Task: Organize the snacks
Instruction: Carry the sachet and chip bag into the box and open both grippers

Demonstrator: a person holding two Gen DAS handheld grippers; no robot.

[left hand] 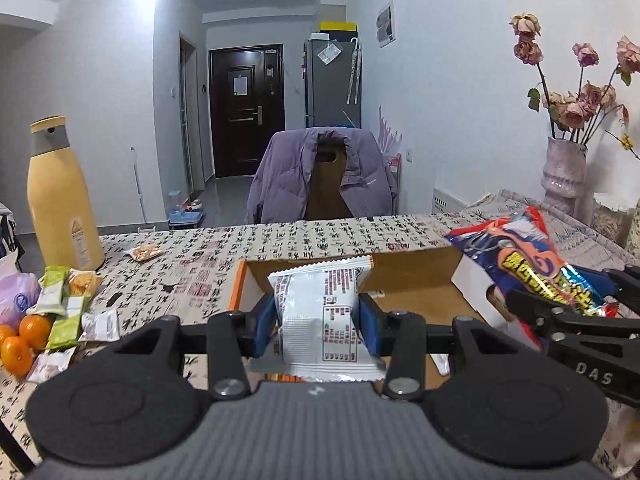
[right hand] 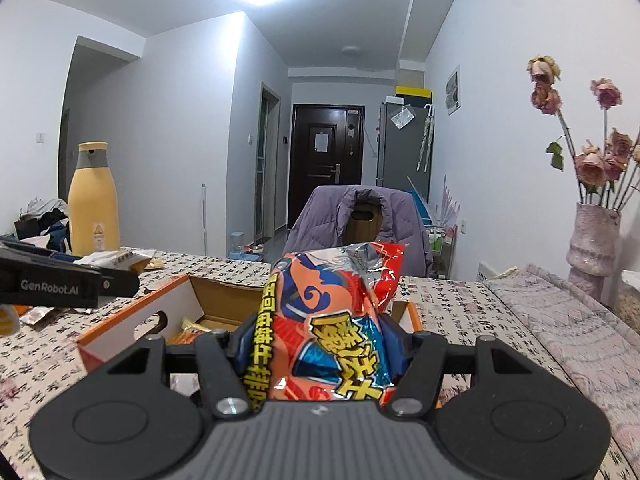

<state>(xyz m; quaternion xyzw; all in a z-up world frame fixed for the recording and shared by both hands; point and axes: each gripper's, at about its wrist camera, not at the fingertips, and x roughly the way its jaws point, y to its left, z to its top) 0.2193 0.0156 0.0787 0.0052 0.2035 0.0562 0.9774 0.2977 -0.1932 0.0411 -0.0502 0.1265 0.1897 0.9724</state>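
Observation:
My left gripper is shut on a white snack packet, held upright between the blue pads above an open cardboard box with orange edges. My right gripper is shut on a red and blue snack bag with yellow lettering, held over the box's right side. In the left wrist view the bag and the right gripper show at the right. In the right wrist view the left gripper and its packet show at the left. Some snacks lie inside the box.
A tall yellow bottle stands at the table's left, with loose snack packets and oranges in front of it. A vase of dried roses stands at the right on a folded cloth. Across the table is a chair with a purple jacket.

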